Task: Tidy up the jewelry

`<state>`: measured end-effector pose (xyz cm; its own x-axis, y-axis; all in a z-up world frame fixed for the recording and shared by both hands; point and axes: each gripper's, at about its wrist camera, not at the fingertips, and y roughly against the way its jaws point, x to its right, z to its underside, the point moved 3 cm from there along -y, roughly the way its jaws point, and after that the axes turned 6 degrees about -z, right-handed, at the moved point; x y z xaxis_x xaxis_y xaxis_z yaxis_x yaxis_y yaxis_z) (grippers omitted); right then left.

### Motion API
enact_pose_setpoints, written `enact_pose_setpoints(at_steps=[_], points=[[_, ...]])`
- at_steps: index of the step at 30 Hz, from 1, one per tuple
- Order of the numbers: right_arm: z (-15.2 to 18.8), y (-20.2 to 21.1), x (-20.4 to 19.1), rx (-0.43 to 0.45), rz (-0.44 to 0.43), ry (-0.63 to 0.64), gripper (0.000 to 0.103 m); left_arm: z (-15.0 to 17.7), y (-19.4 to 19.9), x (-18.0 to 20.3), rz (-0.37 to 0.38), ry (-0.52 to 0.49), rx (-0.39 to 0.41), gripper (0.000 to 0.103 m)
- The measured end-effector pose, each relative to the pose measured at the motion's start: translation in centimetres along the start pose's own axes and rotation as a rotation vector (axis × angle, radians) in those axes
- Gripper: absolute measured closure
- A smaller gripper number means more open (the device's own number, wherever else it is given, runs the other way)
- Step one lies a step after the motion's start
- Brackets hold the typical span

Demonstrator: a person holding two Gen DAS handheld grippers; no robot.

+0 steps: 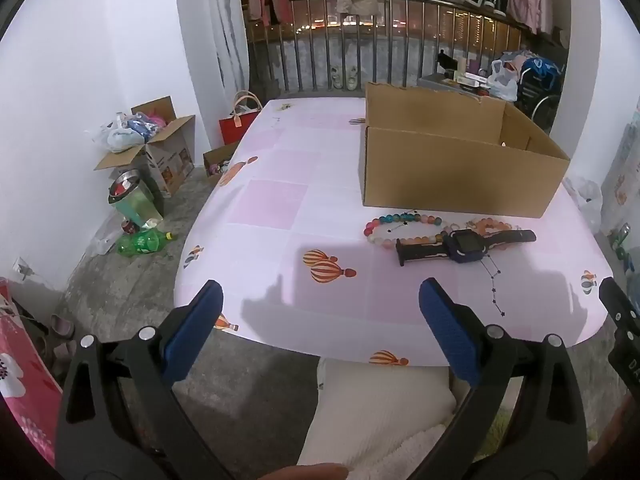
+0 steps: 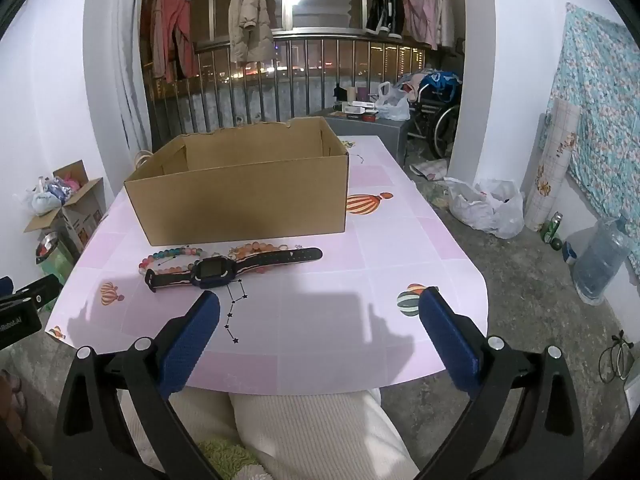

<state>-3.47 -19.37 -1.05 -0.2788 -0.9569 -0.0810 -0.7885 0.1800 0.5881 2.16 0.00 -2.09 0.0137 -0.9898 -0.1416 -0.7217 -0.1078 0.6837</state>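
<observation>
A dark blue smartwatch [image 1: 466, 243] [image 2: 210, 269] with a black strap lies flat on the pink tablecloth [image 1: 280, 208] [image 2: 360, 248]. Just behind it rest a multicoloured bead bracelet [image 1: 394, 224] [image 2: 170, 255] and an orange bead bracelet [image 1: 490, 224] [image 2: 256, 249]. An open cardboard box [image 1: 456, 176] [image 2: 244, 200] stands right behind the jewelry. My left gripper [image 1: 320, 292] hangs open over the table's near edge, left of the watch, nothing between its blue pads. My right gripper [image 2: 320, 300] is open too, above the near edge, right of the watch.
A person's legs in cream trousers [image 2: 312, 432] sit under the near table edge. Boxes, bags and a green bottle [image 1: 140, 242] litter the floor at the left. White bags [image 2: 486, 206] and a water jug [image 2: 600, 264] stand at the right.
</observation>
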Motion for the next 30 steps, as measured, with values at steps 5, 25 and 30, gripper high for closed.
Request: enact_pose_setpoints(at_steps=[5, 25, 30], points=[[0.03, -0.03, 0.01, -0.005, -0.001, -0.002, 0.006, 0.01, -0.03, 0.0, 0.005, 0.003, -0.005, 0.008], [-0.03, -0.09, -0.06, -0.006, 0.0, 0.0, 0.006, 0.01, 0.0, -0.01, 0.007, 0.002, -0.006, 0.008], [-0.06, -0.09, -0.1, -0.005, 0.0, 0.002, 0.006, 0.02, 0.02, -0.03, 0.006, 0.003, -0.006, 0.008]])
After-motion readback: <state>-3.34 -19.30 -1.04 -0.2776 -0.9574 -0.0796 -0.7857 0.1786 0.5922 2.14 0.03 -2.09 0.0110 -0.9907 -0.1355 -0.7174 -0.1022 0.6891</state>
